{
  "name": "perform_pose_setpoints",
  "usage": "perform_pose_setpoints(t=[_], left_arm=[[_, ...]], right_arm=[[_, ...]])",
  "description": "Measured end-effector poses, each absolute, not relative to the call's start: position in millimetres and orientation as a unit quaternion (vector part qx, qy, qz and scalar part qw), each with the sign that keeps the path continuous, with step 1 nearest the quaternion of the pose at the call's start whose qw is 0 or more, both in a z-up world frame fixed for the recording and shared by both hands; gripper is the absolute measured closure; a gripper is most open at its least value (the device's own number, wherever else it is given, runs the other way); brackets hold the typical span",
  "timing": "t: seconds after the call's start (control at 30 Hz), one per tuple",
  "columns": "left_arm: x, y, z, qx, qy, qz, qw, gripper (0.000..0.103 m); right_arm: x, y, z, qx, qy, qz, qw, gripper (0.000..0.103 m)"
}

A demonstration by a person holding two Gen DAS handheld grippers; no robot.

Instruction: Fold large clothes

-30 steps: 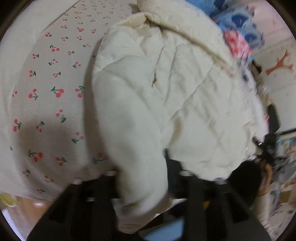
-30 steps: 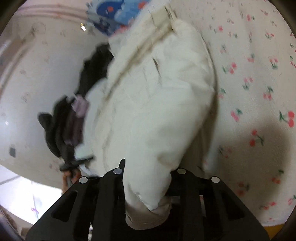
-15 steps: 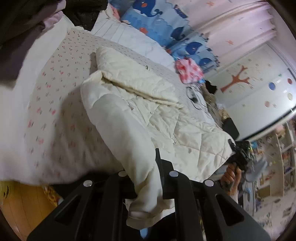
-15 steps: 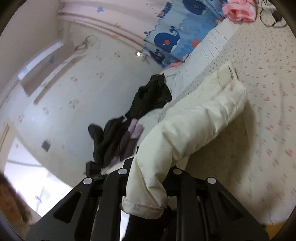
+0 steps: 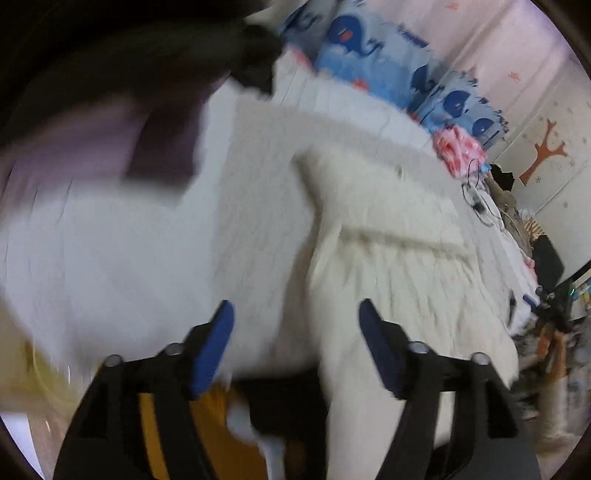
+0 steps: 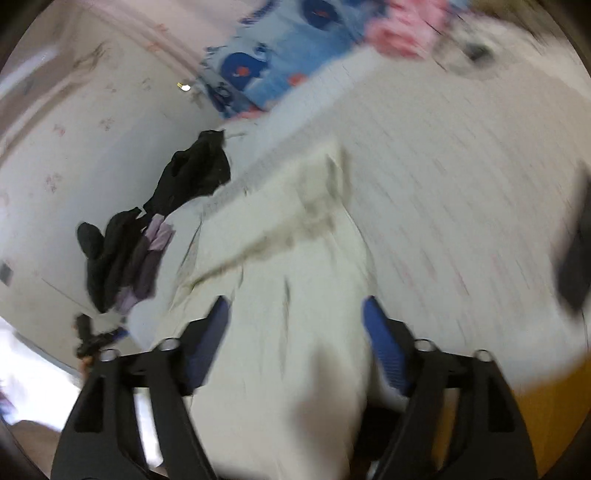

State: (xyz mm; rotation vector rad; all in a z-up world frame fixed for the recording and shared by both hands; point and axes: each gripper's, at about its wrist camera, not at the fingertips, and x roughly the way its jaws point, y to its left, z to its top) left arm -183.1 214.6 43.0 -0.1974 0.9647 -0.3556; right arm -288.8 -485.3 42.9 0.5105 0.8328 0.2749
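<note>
On the bed (image 5: 258,206), the cream jacket (image 5: 388,236) runs lengthwise away; both grippers' fingers (image 5: 212,343) just released.

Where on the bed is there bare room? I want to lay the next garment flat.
Bare sheet lies right of the cream jacket, up to the pink cloth. Crowded: the dark clothes pile on the jacket's left.

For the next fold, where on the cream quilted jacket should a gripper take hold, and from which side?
Judging from the blurred frames, take the cream quilted jacket by the near hem edge that hangs off the bed, coming in from the bedside: it is the nearest free edge. The right gripper and left gripper have just been opening, pads clear of the cloth.
</note>
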Motion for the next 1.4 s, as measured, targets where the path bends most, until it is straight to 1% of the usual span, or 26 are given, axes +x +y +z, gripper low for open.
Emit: perform_pose_setpoints(t=[0.03, 0.17, 0.27, 0.3, 0.33, 0.37, 0.4, 0.43, 0.47, 0.5, 0.53, 0.6, 0.67, 0.8, 0.87, 0.97, 1.03, 1.1, 1.27, 1.4], left_arm=[[-165, 193, 40, -0.087, 0.450, -0.168, 0.873, 0.026], [-103, 112, 19, -0.042, 0.419, -0.126, 0.898, 0.026], [-63, 63, 5, -0.014, 0.390, -0.104, 0.915, 0.026], [-58, 53, 2, -0.006, 0.386, -0.102, 0.917, 0.024], [-44, 39, -8, 0.008, 0.387, -0.101, 0.916, 0.020], [-33, 30, -19, 0.017, 0.393, -0.101, 0.914, 0.019], [-25, 26, -31, 0.025, 0.402, -0.099, 0.910, 0.019], [-12, 19, -52, 0.041, 0.428, -0.093, 0.898, 0.019], [-5, 16, -68, 0.047, 0.444, -0.094, 0.890, 0.019], [-1, 17, -83, 0.042, 0.454, -0.096, 0.885, 0.016], [-1, 20, -91, 0.033, 0.456, -0.093, 0.885, 0.010], [-4, 31, -97, 0.001, 0.452, -0.095, 0.887, 0.008], [-7, 34, -96, -0.003, 0.452, -0.093, 0.887, 0.008], [-23, 25, -86, 0.046, 0.429, -0.068, 0.899, 0.008], [-44, 21, -73, 0.079, 0.411, -0.062, 0.906, 0.008], [-78, 24, -50, 0.107, 0.374, -0.067, 0.919, 0.008], [-96, 26, -36, 0.125, 0.356, -0.067, 0.923, 0.008], [-118, 31, -20, 0.140, 0.344, -0.067, 0.926, 0.008], [-166, 46, 2, 0.163, 0.326, -0.059, 0.929, 0.008], [-192, 59, 6, 0.176, 0.329, -0.055, 0.926, 0.008]], right_arm=[[-254, -466, 40, 0.214, 0.402, 0.127, 0.881, 0.019], [-154, -418, 22, 0.179, 0.391, 0.090, 0.898, 0.019], [-93, -387, -2, 0.117, 0.385, 0.051, 0.914, 0.019], [-72, -380, -19, 0.091, 0.409, 0.020, 0.908, 0.019], [-52, -381, -44, 0.082, 0.449, -0.007, 0.890, 0.019], [-37, -384, -65, 0.082, 0.480, -0.025, 0.873, 0.019], [-26, -387, -88, 0.084, 0.509, -0.034, 0.856, 0.018], [-21, -392, -101, 0.086, 0.510, -0.032, 0.855, 0.016], [-22, -394, -102, 0.089, 0.507, -0.030, 0.857, 0.015], [-22, -395, -101, 0.091, 0.506, -0.030, 0.857, 0.015], [-23, -393, -100, 0.081, 0.507, -0.031, 0.857, 0.015], [-20, -392, -103, 0.065, 0.508, -0.030, 0.858, 0.015], [-19, -391, -102, 0.070, 0.509, -0.028, 0.857, 0.015], [-48, -402, -81, 0.121, 0.490, -0.005, 0.863, 0.015], [-78, -411, -66, 0.144, 0.472, 0.018, 0.869, 0.014], [-139, -433, -57, 0.189, 0.475, 0.049, 0.858, 0.012], [-176, -448, -59, 0.212, 0.481, 0.060, 0.848, 0.011], [-213, -464, -64, 0.230, 0.494, 0.059, 0.836, 0.007], [-281, -494, -79, 0.293, 0.503, 0.062, 0.811, 0.007], [-315, -502, -93, 0.340, 0.508, 0.091, 0.786, 0.007]])
